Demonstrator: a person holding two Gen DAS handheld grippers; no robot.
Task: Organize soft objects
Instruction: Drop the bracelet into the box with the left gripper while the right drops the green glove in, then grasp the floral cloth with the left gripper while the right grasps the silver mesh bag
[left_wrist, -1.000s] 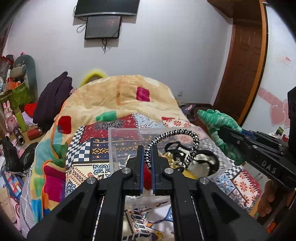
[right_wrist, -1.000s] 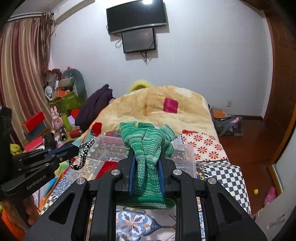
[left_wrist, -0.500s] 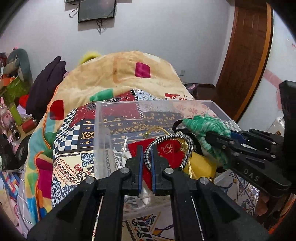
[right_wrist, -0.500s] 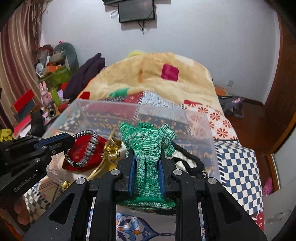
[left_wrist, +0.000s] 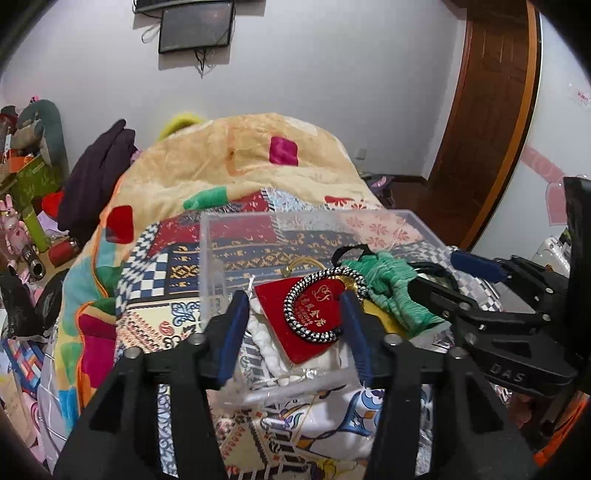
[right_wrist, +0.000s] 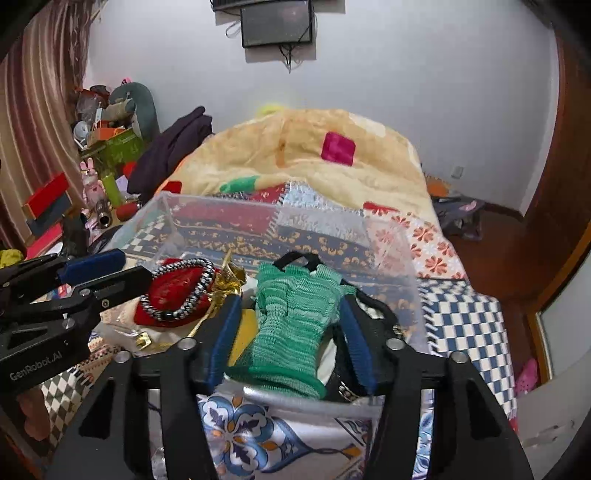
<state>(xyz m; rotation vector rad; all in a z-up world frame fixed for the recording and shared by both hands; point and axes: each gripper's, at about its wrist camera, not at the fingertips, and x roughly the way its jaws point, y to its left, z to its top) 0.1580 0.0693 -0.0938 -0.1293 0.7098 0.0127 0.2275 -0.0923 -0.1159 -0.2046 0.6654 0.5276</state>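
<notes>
Both pairs of fingers are now spread: the left gripper has released the braided hair band, the right gripper the green knit glove. Both are left inside the clear bin on the bed; these two placements appear done.

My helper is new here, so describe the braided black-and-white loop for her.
Find the clear plastic bin on the patchwork bed. Inside, toward its left, lies a red pouch with gold writing. The braided loop rests on it: a speckled black-and-white ring, unlike the green knit glove beside it.
</notes>
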